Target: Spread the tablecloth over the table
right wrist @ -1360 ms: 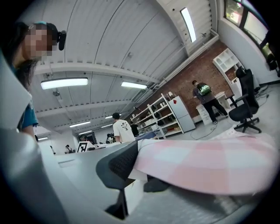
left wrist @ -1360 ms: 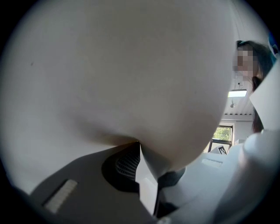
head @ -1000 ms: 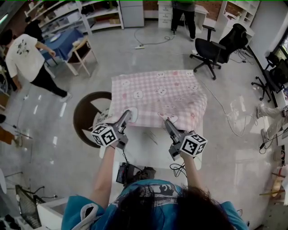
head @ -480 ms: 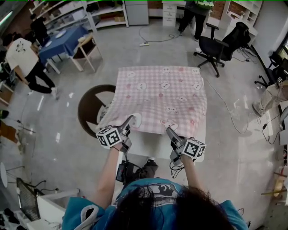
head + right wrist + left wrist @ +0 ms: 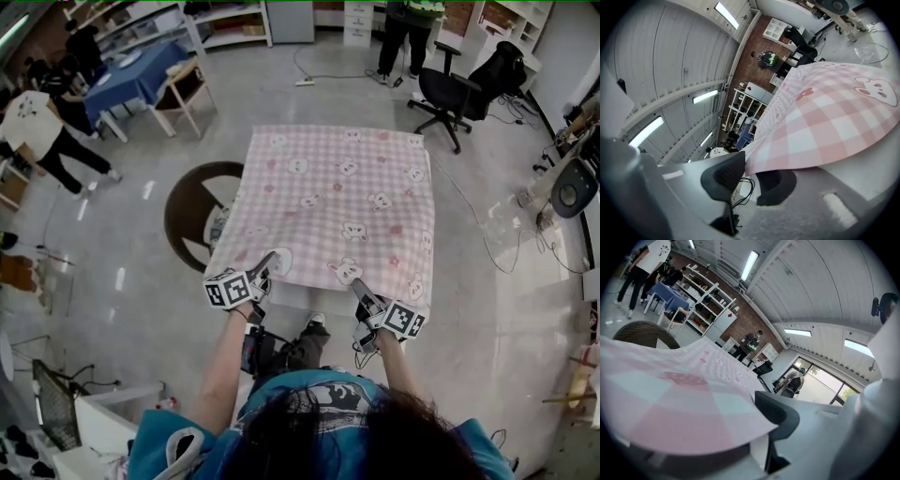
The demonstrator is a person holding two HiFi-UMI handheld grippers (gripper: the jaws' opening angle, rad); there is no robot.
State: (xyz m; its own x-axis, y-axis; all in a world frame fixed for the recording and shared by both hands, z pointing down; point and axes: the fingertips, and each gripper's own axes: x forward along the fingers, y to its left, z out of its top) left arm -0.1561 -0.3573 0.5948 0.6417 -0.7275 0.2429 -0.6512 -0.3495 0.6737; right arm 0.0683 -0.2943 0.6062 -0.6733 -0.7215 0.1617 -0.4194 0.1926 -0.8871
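The pink checked tablecloth (image 5: 337, 197) with rabbit prints lies flat over most of the white table (image 5: 314, 298); a bare strip shows at the near edge. My left gripper (image 5: 265, 269) is at the cloth's near left corner, shut on the hem (image 5: 670, 394), which hides one jaw. My right gripper (image 5: 356, 286) is at the near right part of the hem. In the right gripper view the cloth edge (image 5: 834, 126) lies between the jaws of the right gripper (image 5: 750, 180), which stand apart with a gap, so the pads do not press on it.
A black office chair (image 5: 450, 89) stands beyond the far right corner. A round dark brown mat (image 5: 192, 211) lies left of the table. Cables (image 5: 487, 244) run across the floor on the right. People (image 5: 403, 37) stand at the back near shelves and a blue table (image 5: 141, 75).
Both grippers came down and toward me with the hem. The cloth settled flat and now reaches nearer the table's front edge, leaving less bare top.
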